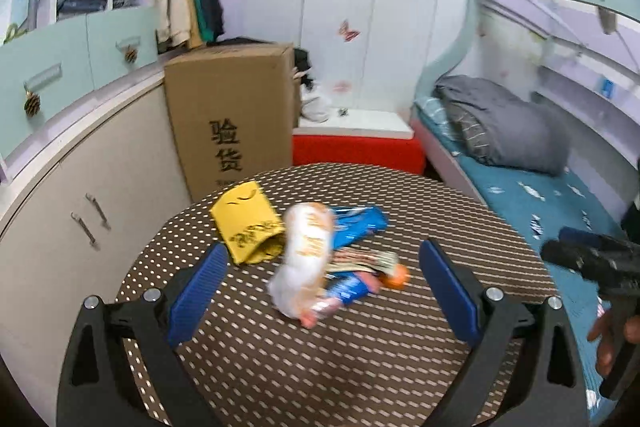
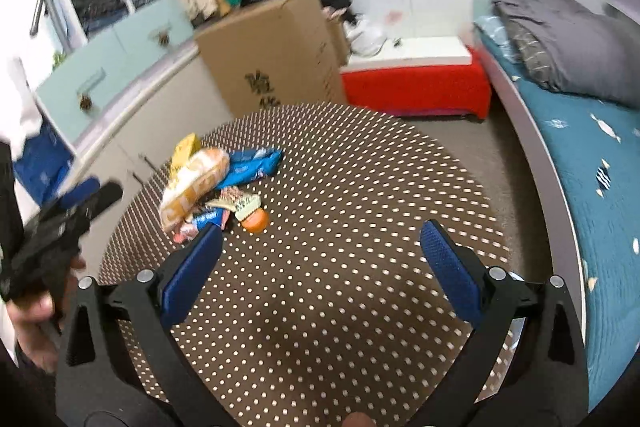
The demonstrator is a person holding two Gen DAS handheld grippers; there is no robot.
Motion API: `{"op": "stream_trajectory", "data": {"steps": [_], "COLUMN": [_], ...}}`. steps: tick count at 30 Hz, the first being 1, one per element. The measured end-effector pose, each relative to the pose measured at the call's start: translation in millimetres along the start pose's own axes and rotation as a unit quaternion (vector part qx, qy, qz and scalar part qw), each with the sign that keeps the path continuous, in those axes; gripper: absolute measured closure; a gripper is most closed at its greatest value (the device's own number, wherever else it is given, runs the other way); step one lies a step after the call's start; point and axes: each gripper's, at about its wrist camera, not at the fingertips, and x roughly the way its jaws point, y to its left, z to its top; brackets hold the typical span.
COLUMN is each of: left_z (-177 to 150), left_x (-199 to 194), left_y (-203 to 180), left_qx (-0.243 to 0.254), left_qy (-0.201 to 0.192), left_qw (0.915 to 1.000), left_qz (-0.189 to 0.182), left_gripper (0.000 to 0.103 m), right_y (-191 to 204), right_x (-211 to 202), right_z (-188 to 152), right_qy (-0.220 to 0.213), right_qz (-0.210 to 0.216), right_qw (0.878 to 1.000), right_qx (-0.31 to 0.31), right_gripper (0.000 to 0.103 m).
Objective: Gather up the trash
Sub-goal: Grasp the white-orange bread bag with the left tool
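A pile of trash lies on the round dotted table (image 1: 360,355): a white and orange snack bag (image 1: 306,255), a yellow wrapper (image 1: 246,223), blue wrappers (image 1: 360,225), and a small orange piece (image 1: 396,277). My left gripper (image 1: 322,291) is open, its blue fingers either side of the snack bag, just above the table. My right gripper (image 2: 320,267) is open and empty over bare table, right of the pile; the snack bag (image 2: 196,187) and the orange piece (image 2: 256,221) lie left of its left finger. The right gripper also shows at the right edge of the left wrist view (image 1: 592,263).
A cardboard box (image 1: 232,115) stands behind the table beside white cabinets (image 1: 80,187). A red and white box (image 1: 356,143) sits on the floor behind. A bed (image 1: 540,195) with blue sheet and grey blanket runs along the right.
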Motion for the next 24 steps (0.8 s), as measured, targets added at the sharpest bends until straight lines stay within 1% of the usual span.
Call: {"op": "stream_trajectory", "data": {"steps": [2,3,5,8,9,10,11,12,13,14,15,16,19,21,23,24], "left_z": [3,5,5,-1,-4,-5,-6,-7,-8,-9,-10,-10,-15,-20,-24,-25], "left_x": [20,33,56,87,95,100,107,112,116,117,116,115,109,107,104,103], "left_y": [7,8,11,14,16,18,20,22,24,25,26,27,28,30,29,29], "left_qx": [0.006,0.010,0.012,0.002,-0.005,-0.010,-0.017,-0.020,-0.019,-0.017,-0.016,-0.016,-0.016,-0.014,-0.009,-0.008], "left_qy": [0.016,0.030,0.055,0.092,0.100,0.106,0.118,0.127,0.132,0.130,0.127,0.125,0.121,0.121,0.121,0.121], "left_qw": [0.9998,0.9995,0.9984,0.9954,0.9943,0.9932,0.9911,0.9896,0.9886,0.9889,0.9891,0.9891,0.9896,0.9897,0.9900,0.9901], "left_qz": [0.008,0.002,0.002,-0.028,-0.036,-0.046,-0.059,-0.064,-0.070,-0.070,-0.073,-0.076,-0.076,-0.075,-0.072,-0.070], "left_gripper": [0.009,0.009,0.009,0.009,0.015,0.031,0.039,0.054,0.061,0.061,0.063,0.063,0.064,0.064,0.064,0.064], "right_y": [3,3,5,10,13,17,19,25,31,35,42,48,66,77,86,87], "right_x": [17,23,37,63,73,83,90,101,111,118,128,135,152,160,165,166], "right_z": [2,2,5,13,16,19,21,25,27,30,32,32,31,30,30,31], "right_qy": [0.017,0.023,0.036,0.056,0.064,0.070,0.076,0.082,0.086,0.091,0.102,0.109,0.129,0.138,0.137,0.140], "right_qz": [0.008,0.009,0.015,0.026,0.031,0.038,0.046,0.059,0.066,0.069,0.075,0.078,0.089,0.105,0.102,0.105], "right_qw": [1.000,1.000,0.999,0.998,0.997,0.996,0.994,0.993,0.991,0.990,0.987,0.985,0.976,0.971,0.968,0.968], "right_qx": [-0.006,-0.009,-0.019,-0.033,-0.041,-0.050,-0.056,-0.066,-0.079,-0.087,-0.100,-0.112,-0.149,-0.166,-0.183,-0.182], "right_gripper": [0.006,0.006,0.006,0.006,0.006,0.006,0.006,0.007,0.009,0.013,0.023,0.030,0.040,0.042,0.049,0.061]}}
